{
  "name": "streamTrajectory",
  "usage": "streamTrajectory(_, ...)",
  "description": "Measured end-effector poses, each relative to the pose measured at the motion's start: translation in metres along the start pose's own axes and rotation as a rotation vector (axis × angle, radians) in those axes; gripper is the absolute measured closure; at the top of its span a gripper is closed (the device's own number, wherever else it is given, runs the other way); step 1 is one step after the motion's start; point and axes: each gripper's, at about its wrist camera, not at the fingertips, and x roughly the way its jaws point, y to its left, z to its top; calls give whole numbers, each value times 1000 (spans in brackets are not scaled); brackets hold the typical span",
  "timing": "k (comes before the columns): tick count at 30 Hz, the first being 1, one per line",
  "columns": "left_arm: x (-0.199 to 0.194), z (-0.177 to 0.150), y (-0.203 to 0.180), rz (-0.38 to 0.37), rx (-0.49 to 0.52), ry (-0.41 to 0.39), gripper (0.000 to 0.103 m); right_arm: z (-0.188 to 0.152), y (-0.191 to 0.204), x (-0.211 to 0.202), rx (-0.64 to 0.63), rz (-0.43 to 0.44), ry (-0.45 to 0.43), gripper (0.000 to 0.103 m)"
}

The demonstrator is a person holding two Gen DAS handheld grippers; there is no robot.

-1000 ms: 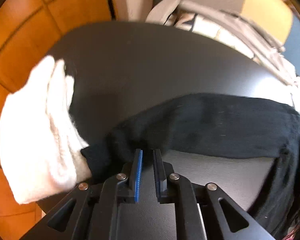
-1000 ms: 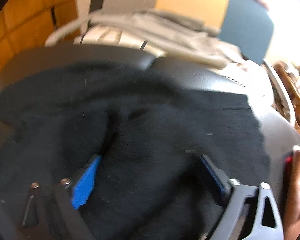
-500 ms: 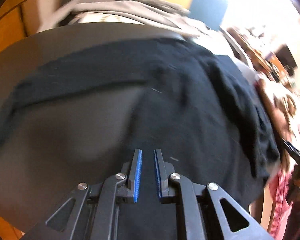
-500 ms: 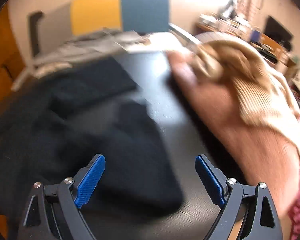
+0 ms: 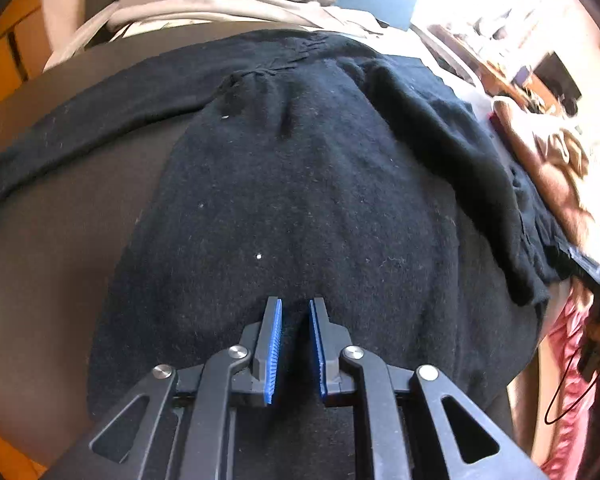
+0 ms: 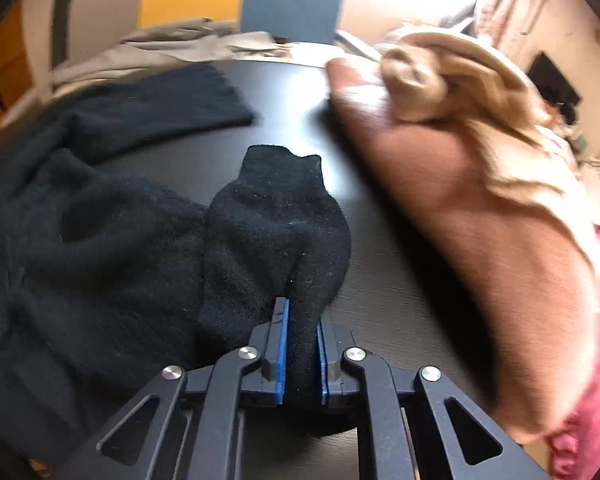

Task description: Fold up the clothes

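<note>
Snapped in from wide on a black sweater cuff [image 6: 276, 216]: right gripper [image 6: 302, 320], jaws closing with cloth pinched between them, so a sleeve fold can start. Opening a little, narrow, nothing clearly pinched: left gripper [image 5: 296, 312], over the sweater body [image 5: 300, 184] on the dark table [image 5: 52, 248]. Only in the right view, at 2 o'clock: brown and tan clothes [image 6: 460, 168].
</note>
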Motion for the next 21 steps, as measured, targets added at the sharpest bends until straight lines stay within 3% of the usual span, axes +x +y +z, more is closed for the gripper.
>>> streamTrajectory(4, -1, 5, -4, -16, -11, 1, 89, -7, -39, -3, 124, -30, 21, 89)
streamTrajectory(5, -2, 8, -5, -14, -2, 4, 89, -9, -49, -5, 159, -27, 26, 85)
streamTrajectory(7, -15, 19, -8, 6, 38, -36, 89, -10, -60, -19, 212, -47, -7, 72)
streamTrajectory(9, -34, 37, -11, 23, 92, -112, 89, -6, -62, -43, 238, -65, -97, 39)
streamTrajectory(10, -41, 48, -12, 26, 107, -139, 89, -2, -59, -57, 238, -63, -152, 35)
streamTrajectory(12, -48, 79, -13, 41, 134, -182, 89, 12, -44, -78, 212, 6, -229, 34)
streamTrajectory(14, -46, 107, -13, 60, 157, -208, 89, 33, -21, -84, 183, 130, -249, 34)
streamTrajectory(17, -63, 136, -14, 83, 207, -231, 89, 59, 24, -80, 124, 279, -247, 34)
streamTrajectory(21, -43, 181, -21, 97, 286, -232, 89, 119, 75, -36, 118, 445, -193, 35)
